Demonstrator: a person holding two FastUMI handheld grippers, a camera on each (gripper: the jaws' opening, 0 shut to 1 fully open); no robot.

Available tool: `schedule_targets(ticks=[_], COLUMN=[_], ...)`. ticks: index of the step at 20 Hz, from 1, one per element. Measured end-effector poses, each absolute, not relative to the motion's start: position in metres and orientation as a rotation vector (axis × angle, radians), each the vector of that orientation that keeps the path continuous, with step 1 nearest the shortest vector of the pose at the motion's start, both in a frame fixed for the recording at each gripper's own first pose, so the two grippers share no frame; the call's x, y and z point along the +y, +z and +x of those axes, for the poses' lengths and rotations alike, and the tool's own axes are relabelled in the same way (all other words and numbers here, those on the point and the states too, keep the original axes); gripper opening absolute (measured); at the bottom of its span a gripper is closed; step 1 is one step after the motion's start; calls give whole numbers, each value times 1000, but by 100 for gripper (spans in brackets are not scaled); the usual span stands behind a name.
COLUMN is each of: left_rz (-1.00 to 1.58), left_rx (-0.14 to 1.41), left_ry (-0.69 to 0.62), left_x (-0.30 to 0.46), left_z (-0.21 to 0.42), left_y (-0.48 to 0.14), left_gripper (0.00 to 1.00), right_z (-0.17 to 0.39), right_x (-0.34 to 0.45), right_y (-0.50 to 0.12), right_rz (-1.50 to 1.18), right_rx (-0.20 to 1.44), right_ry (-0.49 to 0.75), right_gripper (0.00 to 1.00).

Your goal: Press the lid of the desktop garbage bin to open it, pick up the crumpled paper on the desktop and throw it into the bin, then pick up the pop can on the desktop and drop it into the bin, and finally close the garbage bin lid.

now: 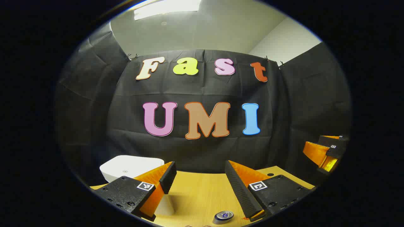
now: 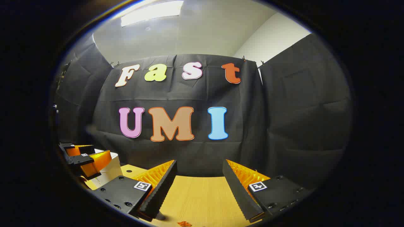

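Pop can (image 1: 223, 216) in left gripper view

Bright ceiling light (image 1: 167, 8) — sharp, edges warped

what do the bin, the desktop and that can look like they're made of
Bin: probably plastic, smooth matte white with rounded edges.
Desktop: wood or wood-look laminate, pale yellow with fine straight grain, low sheen.
Can: likely metal, its silvery top rim glints; the body can't be seen.

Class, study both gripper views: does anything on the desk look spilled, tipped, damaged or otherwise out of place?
Nothing stands out. The white garbage bin stands upright with its lid shut, the pop can stands upright on the wooden desk, and both the left gripper and right gripper are open, holding nothing.
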State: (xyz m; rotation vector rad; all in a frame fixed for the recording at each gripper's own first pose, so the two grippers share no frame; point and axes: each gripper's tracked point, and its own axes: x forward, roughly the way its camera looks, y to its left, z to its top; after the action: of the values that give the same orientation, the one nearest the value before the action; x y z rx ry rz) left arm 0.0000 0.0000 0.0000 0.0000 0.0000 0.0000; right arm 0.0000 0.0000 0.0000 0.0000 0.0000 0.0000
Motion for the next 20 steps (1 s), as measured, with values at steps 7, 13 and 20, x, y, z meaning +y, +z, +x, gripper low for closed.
schedule_targets(ticks=[7,13,20], left_rz=[9,3,3], left_rx=[-9,-7,-21], left_ry=[17,5,5], left_x=[5,0,1], left_z=[-3,-3,-4], left_y=[6,4,7], left_gripper=[93,93,93], right_z=[-3,-7,-8], right_x=[3,0,7], right_y=[5,6,7], right_rz=[-1,1,-3], right_rx=[-17,-21,-23], right_ry=[13,1,16], right_gripper=[100,96,96])
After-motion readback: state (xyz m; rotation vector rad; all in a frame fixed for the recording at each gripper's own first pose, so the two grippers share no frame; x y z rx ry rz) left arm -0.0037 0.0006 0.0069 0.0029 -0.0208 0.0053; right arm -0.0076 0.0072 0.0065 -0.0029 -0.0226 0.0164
